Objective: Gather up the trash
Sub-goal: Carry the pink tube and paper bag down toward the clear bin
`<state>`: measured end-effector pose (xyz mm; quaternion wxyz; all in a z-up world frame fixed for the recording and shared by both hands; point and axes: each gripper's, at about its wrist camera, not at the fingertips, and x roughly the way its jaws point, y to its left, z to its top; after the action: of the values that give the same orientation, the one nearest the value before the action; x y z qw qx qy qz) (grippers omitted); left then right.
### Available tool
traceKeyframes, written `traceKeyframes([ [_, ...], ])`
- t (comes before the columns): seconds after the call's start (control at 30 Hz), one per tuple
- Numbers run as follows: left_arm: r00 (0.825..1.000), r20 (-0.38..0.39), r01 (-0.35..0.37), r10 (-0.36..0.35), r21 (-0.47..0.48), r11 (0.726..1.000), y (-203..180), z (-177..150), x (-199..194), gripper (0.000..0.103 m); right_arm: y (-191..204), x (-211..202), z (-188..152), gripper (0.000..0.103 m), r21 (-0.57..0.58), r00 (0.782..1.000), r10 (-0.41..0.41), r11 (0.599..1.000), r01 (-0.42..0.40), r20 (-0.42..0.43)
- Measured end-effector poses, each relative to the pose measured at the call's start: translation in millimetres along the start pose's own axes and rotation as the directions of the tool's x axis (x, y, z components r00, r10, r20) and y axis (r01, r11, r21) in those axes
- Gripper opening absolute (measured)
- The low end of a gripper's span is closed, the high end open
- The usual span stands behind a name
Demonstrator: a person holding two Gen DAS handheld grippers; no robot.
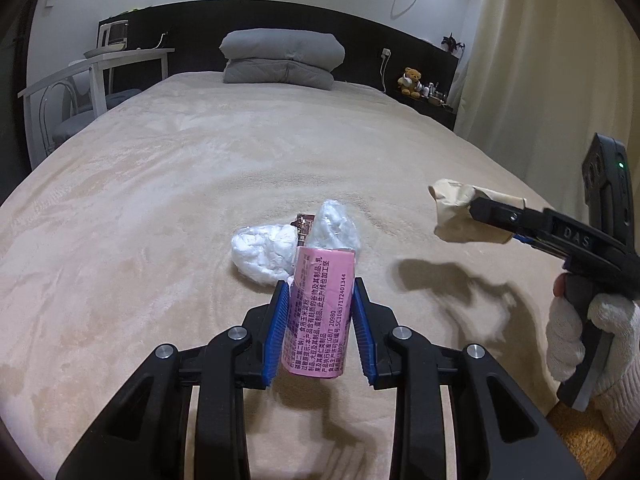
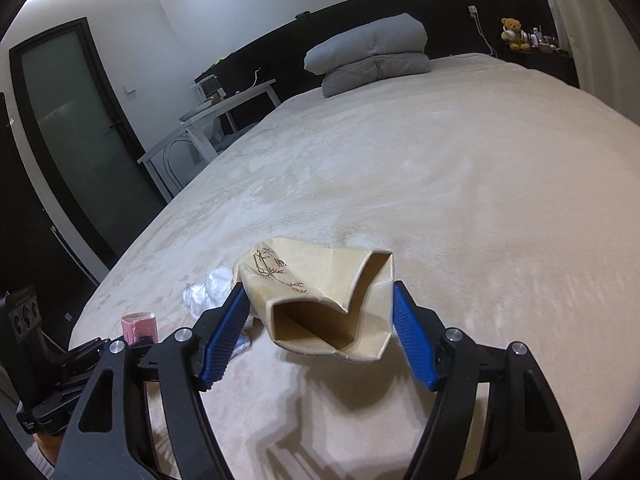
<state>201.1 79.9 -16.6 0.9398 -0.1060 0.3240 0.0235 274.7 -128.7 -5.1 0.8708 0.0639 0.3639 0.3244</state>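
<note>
The left gripper (image 1: 320, 300) clamps a pink wrapper (image 1: 318, 312) printed with dark text, its blue pads (image 1: 277, 336) pressed against both sides, and holds it just above the beige bed cover (image 1: 200, 168). Directly beyond the wrapper, on the cover, lie a crumpled white tissue (image 1: 262, 254), a clear plastic film (image 1: 334, 226) and a small brown scrap (image 1: 303, 229), all bunched together and touching. The right gripper (image 2: 316, 308) squeezes a crushed beige paper cup (image 2: 320, 296) between its blue pads (image 2: 222, 334); the cup is tilted with its open mouth turned toward the camera, a brown bamboo drawing on its side, and it hangs clear of the cover, to the right of the tissue pile. The left wrist view shows a white-gloved hand (image 1: 576, 340) on that gripper's handle. At the far end of the cover from the pile, a folded grey quilt (image 1: 282, 58) rests against the dark headboard (image 1: 360, 28), and a teddy bear (image 1: 410, 80) sits on a shelf to the quilt's right.
</note>
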Motion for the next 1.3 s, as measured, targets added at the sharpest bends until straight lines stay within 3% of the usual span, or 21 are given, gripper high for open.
traceKeyframes([
  [0.2, 0.999, 0.027, -0.02, 0.02, 0.0, 1.0, -5, -7, -16, 0.03, 26, -53, -37, 0.071, -0.051, 0.998, -0.056, 0.997, 0.058, 0.033],
  [0.47, 0.998, 0.062, -0.016, 0.016, -0.011, 1.0, -17, -26, -48, 0.03, 41, -105, -84, 0.071, -0.023, 0.998, -0.038, 0.999, 0.039, 0.041],
  [1.3, 0.994, 0.099, 0.044, -0.044, 0.009, 0.999, -79, -115, -135, 0.03, 62, -191, -159, 0.071, -0.069, 0.997, -0.06, 0.996, 0.063, 0.045],
])
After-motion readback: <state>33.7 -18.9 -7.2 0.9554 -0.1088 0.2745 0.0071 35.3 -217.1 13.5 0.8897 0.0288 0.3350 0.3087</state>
